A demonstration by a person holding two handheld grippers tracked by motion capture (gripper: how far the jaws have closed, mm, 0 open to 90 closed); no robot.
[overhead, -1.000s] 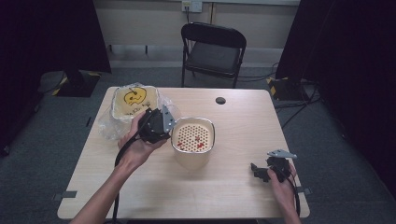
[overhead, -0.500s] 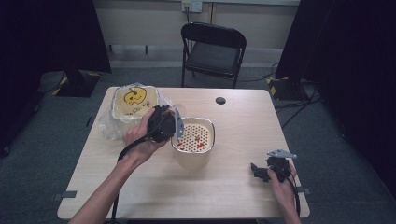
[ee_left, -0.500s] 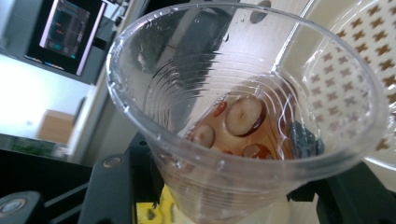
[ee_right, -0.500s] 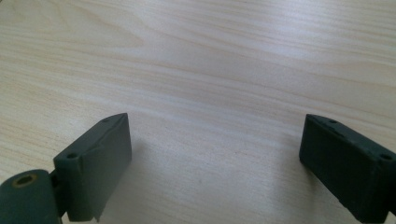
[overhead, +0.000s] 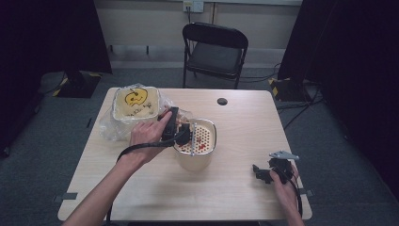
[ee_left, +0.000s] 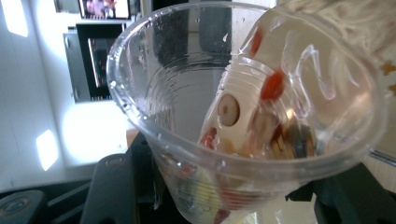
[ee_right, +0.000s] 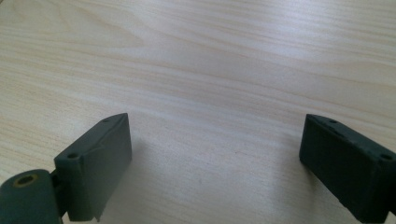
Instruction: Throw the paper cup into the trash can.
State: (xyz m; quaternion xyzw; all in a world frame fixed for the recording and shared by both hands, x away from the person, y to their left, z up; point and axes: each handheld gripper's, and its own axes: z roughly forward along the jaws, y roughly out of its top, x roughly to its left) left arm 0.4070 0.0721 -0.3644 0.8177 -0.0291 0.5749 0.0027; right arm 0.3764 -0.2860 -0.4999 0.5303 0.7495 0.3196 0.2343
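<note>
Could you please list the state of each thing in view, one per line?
Left tool: shut on the clear cup, tipped over the strainer.
Clear cup: tilted, red and pale pieces inside.
Strainer: upright in its tub, a few red pieces in it.
Right tool: open, holding nothing, low over the table.
Folding chair: unfolded, unoccupied.

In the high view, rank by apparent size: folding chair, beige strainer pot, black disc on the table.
1. folding chair, though it stands farther from the camera
2. beige strainer pot
3. black disc
</note>
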